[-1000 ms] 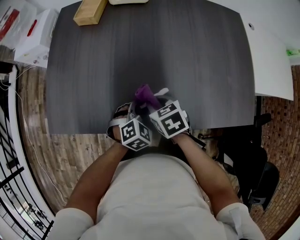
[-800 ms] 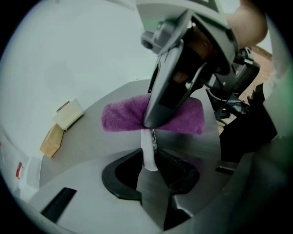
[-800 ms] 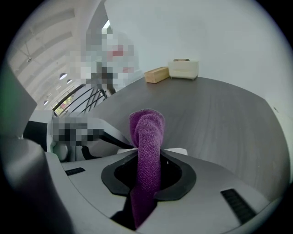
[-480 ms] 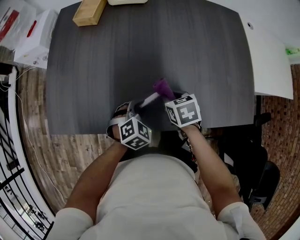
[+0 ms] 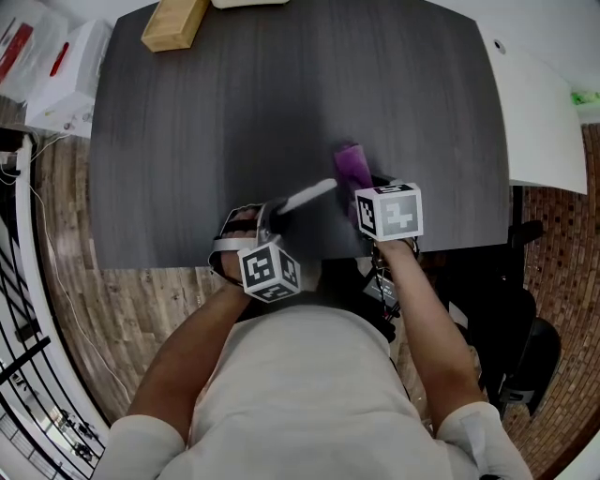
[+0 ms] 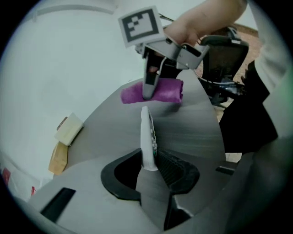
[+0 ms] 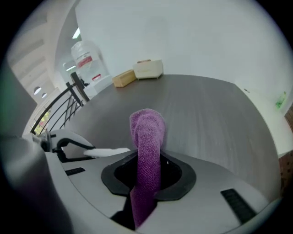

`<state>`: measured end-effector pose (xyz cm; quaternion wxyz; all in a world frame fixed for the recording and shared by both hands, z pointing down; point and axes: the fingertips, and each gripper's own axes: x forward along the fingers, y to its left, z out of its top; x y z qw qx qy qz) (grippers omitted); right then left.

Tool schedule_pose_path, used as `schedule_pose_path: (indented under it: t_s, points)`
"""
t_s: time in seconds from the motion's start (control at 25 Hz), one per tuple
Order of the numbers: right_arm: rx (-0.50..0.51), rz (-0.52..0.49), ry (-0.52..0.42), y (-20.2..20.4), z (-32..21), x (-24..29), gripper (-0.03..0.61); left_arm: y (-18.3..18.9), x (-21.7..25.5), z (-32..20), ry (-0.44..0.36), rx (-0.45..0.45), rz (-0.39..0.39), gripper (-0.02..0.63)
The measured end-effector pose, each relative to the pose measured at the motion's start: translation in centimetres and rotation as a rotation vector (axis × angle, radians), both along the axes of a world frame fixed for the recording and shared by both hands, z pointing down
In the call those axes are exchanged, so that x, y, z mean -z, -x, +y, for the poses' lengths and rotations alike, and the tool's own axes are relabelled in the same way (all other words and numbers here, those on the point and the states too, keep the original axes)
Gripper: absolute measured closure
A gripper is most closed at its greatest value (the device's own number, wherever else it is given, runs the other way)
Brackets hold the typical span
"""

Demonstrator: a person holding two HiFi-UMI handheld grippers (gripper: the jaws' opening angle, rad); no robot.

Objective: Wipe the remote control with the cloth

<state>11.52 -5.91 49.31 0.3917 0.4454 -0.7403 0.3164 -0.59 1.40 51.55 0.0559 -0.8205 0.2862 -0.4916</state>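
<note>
My left gripper (image 5: pixel 269 217) is shut on the near end of a slim white remote control (image 5: pixel 307 197), holding it on edge above the dark table (image 5: pixel 234 112); its buttons (image 6: pixel 153 137) face right in the left gripper view, where the remote control (image 6: pixel 146 137) rises from the left gripper (image 6: pixel 149 168). My right gripper (image 5: pixel 361 202) is shut on a purple cloth (image 5: pixel 352 169), clear of the remote's far tip and to its right. In the right gripper view the cloth (image 7: pixel 147 151) stands up out of the right gripper (image 7: pixel 145 183), the remote control (image 7: pixel 107 151) at left.
A wooden block (image 5: pixel 173 25) and a pale box (image 7: pixel 148 69) lie at the table's far left edge. A white table (image 5: pixel 539 112) adjoins on the right. Brick-patterned floor, a white box (image 5: pixel 66 75) and a railing lie to the left.
My right gripper has drawn the cloth along the remote and off its far end, to the right. The left gripper and remote have barely moved.
</note>
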Motion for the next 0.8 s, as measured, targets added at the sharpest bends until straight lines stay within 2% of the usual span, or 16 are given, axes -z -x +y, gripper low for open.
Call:
schedule_pose_path:
  t_s: [0.12,0.28,0.52,0.68,0.8]
  points:
    - [0.084,-0.090,-0.038,3.3,0.1,1.8,0.492,0.1,0.0,0.0,-0.022,-0.042,-0.028,0.512]
    - [0.204,-0.103,0.033,5.7,1.3,0.7,0.492,0.1,0.1,0.1,-0.019,-0.073,-0.024,0.512]
    - [0.209,-0.107,0.103,4.9,2.8,-0.2,0.492,0.2,-0.4,1.5,0.051,-0.109,0.028,0.511]
    - [0.178,-0.096,0.079,4.5,3.6,-0.5,0.492,-0.1,-0.5,2.1,0.043,-0.139,0.010,0.503]
    - [0.154,-0.083,0.068,3.8,3.9,-0.8,0.492,-0.4,-0.3,3.0,0.063,-0.174,0.029,0.485]
